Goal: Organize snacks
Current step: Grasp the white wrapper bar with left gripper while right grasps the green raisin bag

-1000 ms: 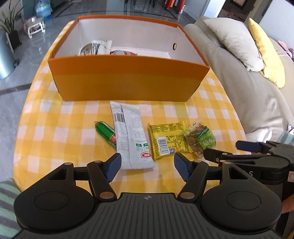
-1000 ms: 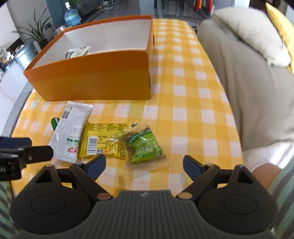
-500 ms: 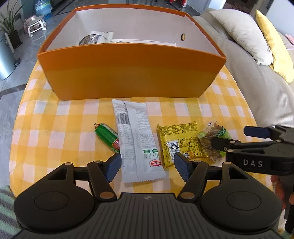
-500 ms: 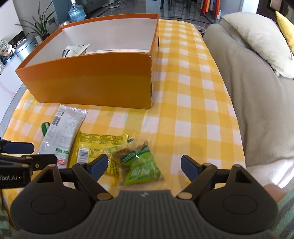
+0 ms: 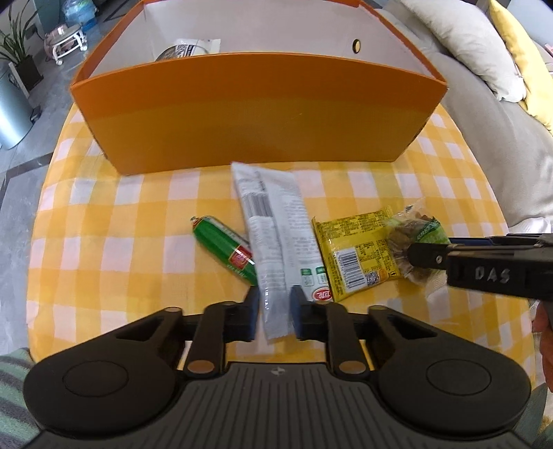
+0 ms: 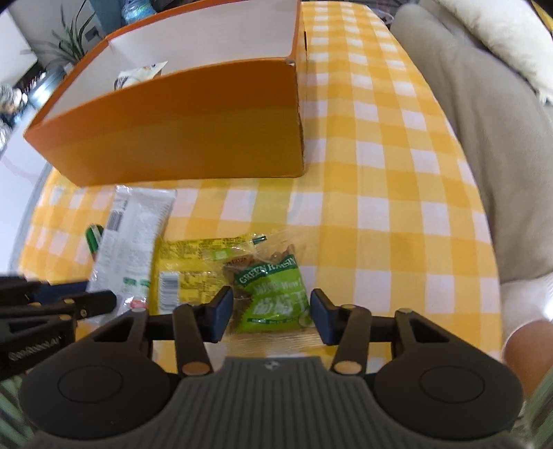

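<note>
Orange box [image 5: 255,110] stands at the checked cloth's [image 5: 103,262] far side. Left gripper [image 5: 274,312] pinches the white snack packet's [image 5: 273,241] near edge; right gripper [image 6: 271,312] clasps the green raisin bag [image 6: 273,293], table bare rightward.

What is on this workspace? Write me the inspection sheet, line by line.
Surface: yellow checked tablecloth.
Job's things: orange box holding a pale packet; in front of it lie a green sausage, white packet, yellow packet and green raisin bag.
Clutter: nothing seen.
Grippers: left claw shut on the white packet's near end; right claw straddles the raisin bag, contact unclear.
Cables: nothing seen.
Surroundings: sofa cushion, potted plant, water bottle.
</note>
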